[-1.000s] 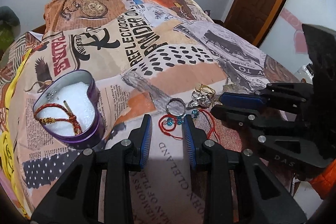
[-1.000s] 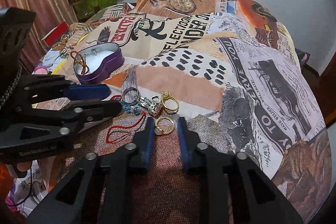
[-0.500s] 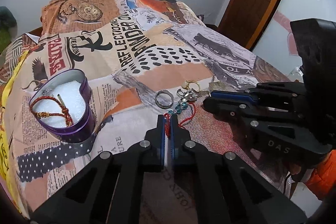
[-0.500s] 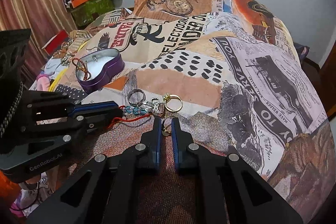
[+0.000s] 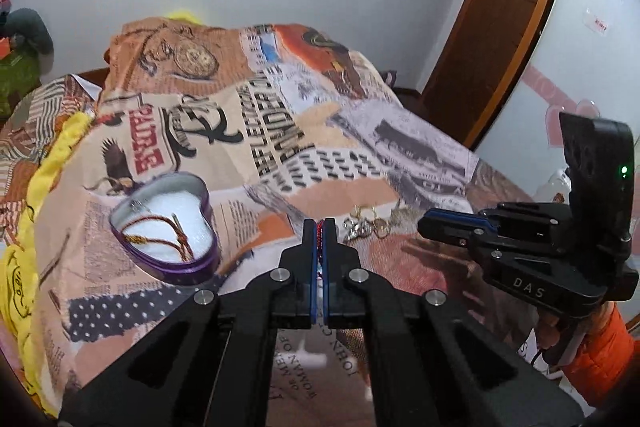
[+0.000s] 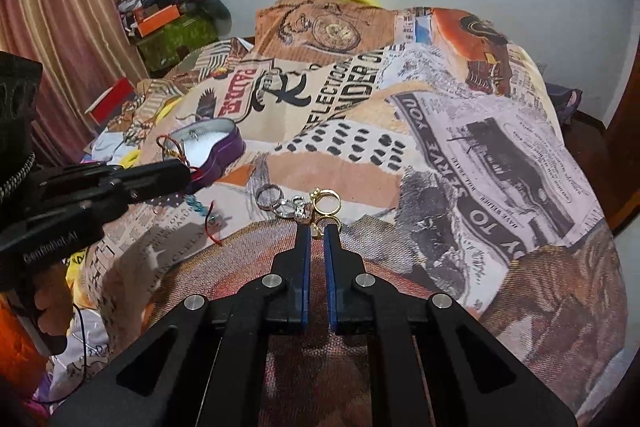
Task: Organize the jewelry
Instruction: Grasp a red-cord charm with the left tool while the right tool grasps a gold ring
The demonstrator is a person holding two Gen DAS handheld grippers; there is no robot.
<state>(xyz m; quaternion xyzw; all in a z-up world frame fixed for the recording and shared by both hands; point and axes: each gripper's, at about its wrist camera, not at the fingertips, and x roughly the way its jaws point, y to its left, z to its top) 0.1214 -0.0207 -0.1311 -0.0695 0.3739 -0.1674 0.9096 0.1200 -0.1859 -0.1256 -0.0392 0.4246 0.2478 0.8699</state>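
My left gripper (image 5: 319, 223) is shut on a red cord bracelet (image 5: 319, 231), lifted off the bedspread. In the right wrist view the bracelet's blue beads (image 6: 199, 205) dangle below the left gripper (image 6: 185, 174). My right gripper (image 6: 316, 230) is shut on a small gold ring (image 6: 318, 233) at its tips, just above the bedspread. A heart-shaped purple tin (image 5: 202, 197) with white padding holds a red-and-gold cord bracelet (image 5: 160, 233) and sits to the left. A silver ring (image 6: 267, 195), a gold ring (image 6: 326, 201) and a sparkly ring (image 6: 303, 211) lie just beyond the right fingertips.
Everything rests on a newspaper-print bedspread (image 5: 280, 147) over a bed. A wooden door (image 5: 500, 7) stands at the far right. Clutter and a green box (image 6: 176, 35) sit by a curtain at the left. A hand in an orange sleeve (image 5: 600, 355) holds the right gripper.
Both grippers closed: the left one on the red cord bracelet, the right one on the gold ring. Both then rose, and the bracelet came off the bedspread.
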